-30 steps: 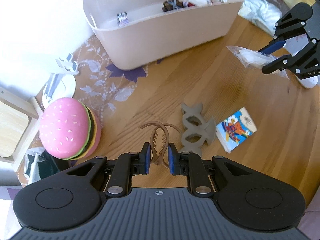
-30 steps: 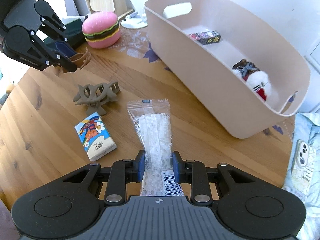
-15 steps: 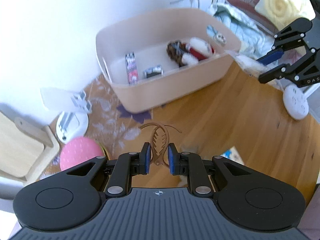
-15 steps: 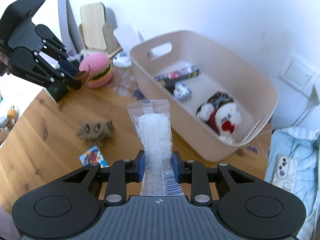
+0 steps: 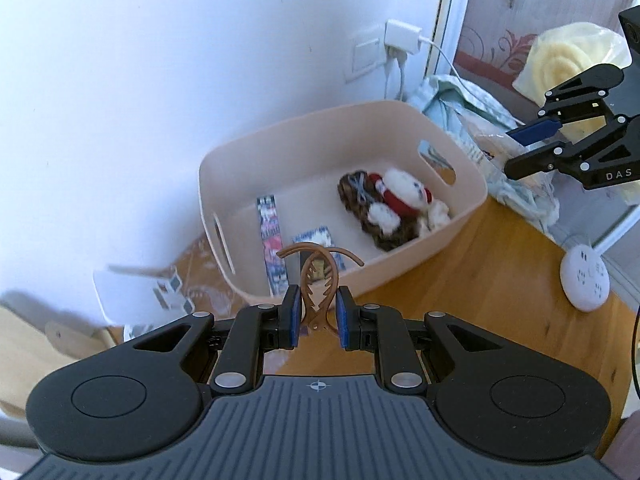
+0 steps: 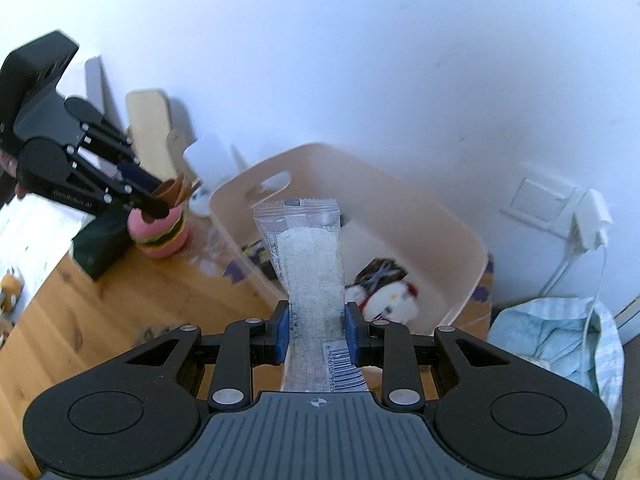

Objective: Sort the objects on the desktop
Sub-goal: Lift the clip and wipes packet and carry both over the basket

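With the left claw (image 5: 316, 316) clamped on a thin brown plastic hair clip (image 5: 318, 276) and the right claw (image 6: 316, 334) pinching a clear crinkly wrapped packet (image 6: 310, 264) above the beige plastic bin (image 5: 400, 116), either could slip out short onto the wooden desk (image 5: 480, 272).

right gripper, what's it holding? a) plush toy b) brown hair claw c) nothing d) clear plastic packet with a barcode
d: in the right wrist view the right gripper has its fingers pressed on either side of the clear plastic packet, barcode showing near its lower end; the brown hair claw sits in the left gripper, and the plush toy lies in the bin.
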`<state>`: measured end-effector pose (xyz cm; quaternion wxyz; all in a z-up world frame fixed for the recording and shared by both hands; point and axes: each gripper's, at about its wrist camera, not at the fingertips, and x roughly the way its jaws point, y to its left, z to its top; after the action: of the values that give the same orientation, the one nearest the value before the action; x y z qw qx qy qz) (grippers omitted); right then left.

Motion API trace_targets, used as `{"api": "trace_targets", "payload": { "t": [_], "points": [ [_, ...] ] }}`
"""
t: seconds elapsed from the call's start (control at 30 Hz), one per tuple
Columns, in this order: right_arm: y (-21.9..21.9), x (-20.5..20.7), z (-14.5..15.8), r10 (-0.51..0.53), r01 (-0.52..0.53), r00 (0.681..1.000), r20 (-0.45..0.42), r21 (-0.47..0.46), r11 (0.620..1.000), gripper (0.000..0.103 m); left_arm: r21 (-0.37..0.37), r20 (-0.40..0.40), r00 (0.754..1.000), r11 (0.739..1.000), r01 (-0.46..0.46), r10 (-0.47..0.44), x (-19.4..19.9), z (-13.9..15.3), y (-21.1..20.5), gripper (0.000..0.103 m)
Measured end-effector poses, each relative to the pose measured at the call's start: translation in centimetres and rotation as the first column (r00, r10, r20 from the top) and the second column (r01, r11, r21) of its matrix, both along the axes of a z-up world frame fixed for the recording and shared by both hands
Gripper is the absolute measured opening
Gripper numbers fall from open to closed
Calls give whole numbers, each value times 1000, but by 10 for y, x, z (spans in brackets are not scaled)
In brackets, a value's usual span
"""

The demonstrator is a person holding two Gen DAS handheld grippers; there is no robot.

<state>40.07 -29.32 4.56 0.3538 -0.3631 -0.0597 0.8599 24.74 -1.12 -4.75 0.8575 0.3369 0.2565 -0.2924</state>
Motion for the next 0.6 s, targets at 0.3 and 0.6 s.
{"api": "trace_targets", "payload": {
  "t": [0.3, 0.6],
  "points": [
    [30, -5, 7, -44, 45, 998, -34, 23, 999, 26, -74, 43, 997, 996, -58, 62, 32, 13, -25, 18],
    [67, -24, -2, -104, 105, 992, -71, 4, 995, 26, -116, 56, 990, 986, -120, 127, 69, 9, -54, 18]
  ]
}}
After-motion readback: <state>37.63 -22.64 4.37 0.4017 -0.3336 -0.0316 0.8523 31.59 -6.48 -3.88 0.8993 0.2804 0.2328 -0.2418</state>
